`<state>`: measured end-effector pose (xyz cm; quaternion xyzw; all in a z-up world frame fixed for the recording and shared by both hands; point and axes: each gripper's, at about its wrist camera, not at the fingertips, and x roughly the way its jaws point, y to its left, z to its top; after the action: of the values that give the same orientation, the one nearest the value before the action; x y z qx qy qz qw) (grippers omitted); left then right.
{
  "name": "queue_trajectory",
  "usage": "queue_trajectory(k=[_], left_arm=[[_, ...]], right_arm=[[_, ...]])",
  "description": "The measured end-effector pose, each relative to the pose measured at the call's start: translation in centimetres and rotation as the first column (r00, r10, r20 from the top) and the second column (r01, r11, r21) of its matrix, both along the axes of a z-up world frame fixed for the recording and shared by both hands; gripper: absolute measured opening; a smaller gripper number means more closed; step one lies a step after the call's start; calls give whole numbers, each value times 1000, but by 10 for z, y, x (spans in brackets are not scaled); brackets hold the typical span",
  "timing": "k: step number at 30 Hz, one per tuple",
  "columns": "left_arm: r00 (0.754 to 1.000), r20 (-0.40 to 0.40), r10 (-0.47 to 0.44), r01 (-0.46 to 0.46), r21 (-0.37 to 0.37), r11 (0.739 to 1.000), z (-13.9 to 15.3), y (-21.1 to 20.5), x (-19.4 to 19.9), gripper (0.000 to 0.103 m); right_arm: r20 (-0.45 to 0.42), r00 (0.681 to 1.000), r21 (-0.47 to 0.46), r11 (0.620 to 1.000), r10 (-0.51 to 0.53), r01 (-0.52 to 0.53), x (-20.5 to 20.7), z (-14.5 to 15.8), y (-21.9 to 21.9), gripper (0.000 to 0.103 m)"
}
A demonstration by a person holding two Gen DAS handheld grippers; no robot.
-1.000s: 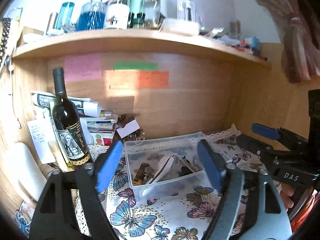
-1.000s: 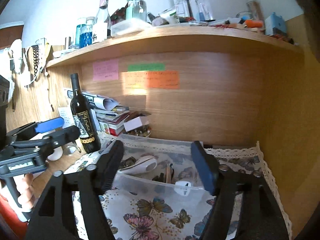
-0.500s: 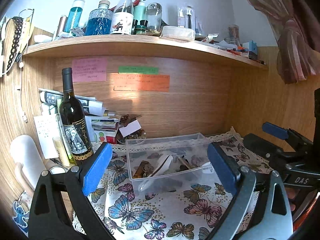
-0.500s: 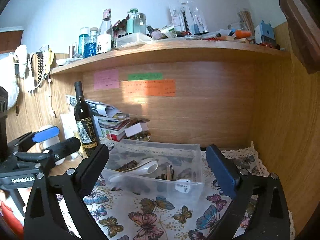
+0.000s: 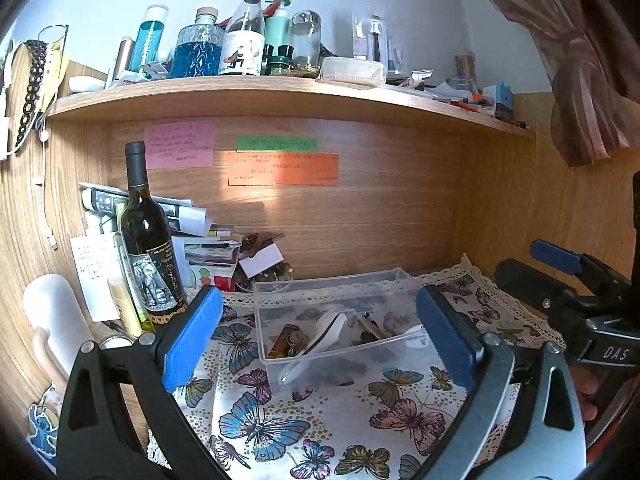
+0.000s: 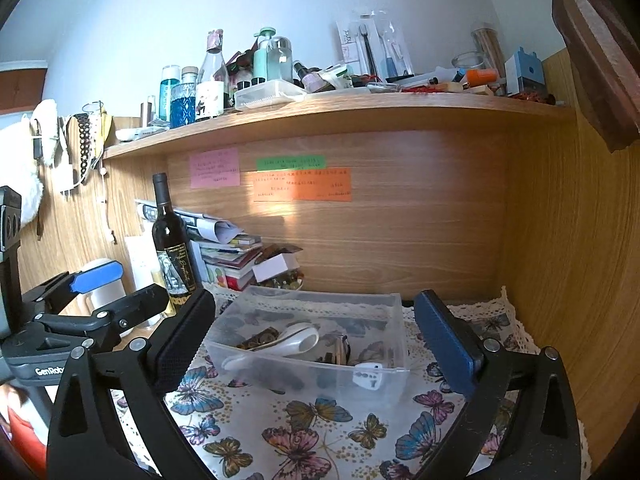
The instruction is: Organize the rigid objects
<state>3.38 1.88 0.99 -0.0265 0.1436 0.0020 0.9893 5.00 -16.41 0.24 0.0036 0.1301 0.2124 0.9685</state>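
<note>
A clear plastic bin [image 5: 340, 300] [image 6: 384, 332] stands on a butterfly-print cloth [image 5: 320, 420] [image 6: 300, 432]. Inside it lie a white spoon [image 6: 296, 338] [image 5: 328, 330], a brown patterned piece [image 6: 258, 338] and several other small items. My left gripper [image 5: 316, 336] is open and empty, held back from the bin's near side. My right gripper [image 6: 316, 338] is open and empty, also back from the bin. Each gripper shows at the edge of the other's view, the left one in the right wrist view [image 6: 100, 296], the right one in the left wrist view [image 5: 560, 276].
A dark wine bottle [image 5: 150, 240] [image 6: 172, 248] stands left of the bin before a stack of books and papers [image 5: 200, 248]. A white mug [image 5: 52, 320] sits far left. A crowded shelf [image 5: 280, 96] hangs overhead. Wooden walls close the back and right.
Both grippers have pulled back and up from the bin, which now looks smaller and farther away. Both have stayed open and empty.
</note>
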Motion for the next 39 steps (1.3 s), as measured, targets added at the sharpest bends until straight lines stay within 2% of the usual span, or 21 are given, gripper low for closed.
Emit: queue_trajectory(k=[39], left_arm=[[1000, -4, -26, 26, -18, 1000, -3, 0, 1, 100]], right_arm=[[-20, 1000, 3, 1000, -4, 4, -1, -4, 2, 103]])
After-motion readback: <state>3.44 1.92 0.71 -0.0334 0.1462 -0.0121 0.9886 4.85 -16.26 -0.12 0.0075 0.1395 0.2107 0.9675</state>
